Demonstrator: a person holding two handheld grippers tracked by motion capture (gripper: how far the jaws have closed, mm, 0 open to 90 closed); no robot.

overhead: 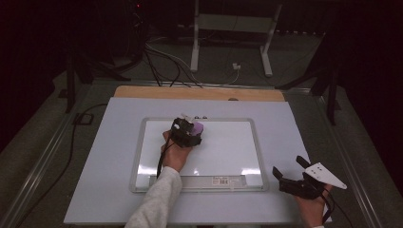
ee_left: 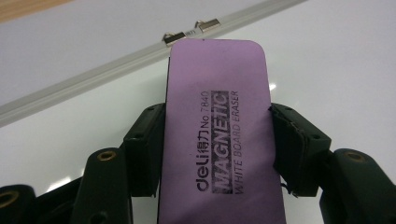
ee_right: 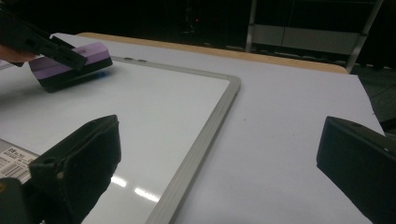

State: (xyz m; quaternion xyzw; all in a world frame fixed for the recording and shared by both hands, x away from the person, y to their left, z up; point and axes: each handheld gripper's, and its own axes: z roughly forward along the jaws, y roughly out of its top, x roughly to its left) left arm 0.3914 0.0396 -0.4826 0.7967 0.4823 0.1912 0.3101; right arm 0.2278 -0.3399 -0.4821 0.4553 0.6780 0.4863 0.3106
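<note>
The purple eraser (ee_left: 219, 140) is clamped across its width by the left gripper (overhead: 186, 133), its long axis aimed at the whiteboard (overhead: 228, 152) top rim; the right gripper (overhead: 291, 176) is held open, well apart.

The whiteboard (overhead: 223, 156) lies flat in the middle of the table (overhead: 95, 190), and its raised metal frame (ee_right: 201, 140) is the 1 low ridge a sliding gripper would meet. On the board's upper left, the left gripper (overhead: 186, 134) and the purple eraser (ee_left: 219, 140) clamped between its jaws take up room, with the forearm (overhead: 157, 202) crossing the lower left edge. The board's right half is bare and open. At the near right corner the right gripper (overhead: 291, 172), jaws wide apart, sits off the board; the table strip beyond it lies open up to the wooden edge (overhead: 199, 92).
</note>
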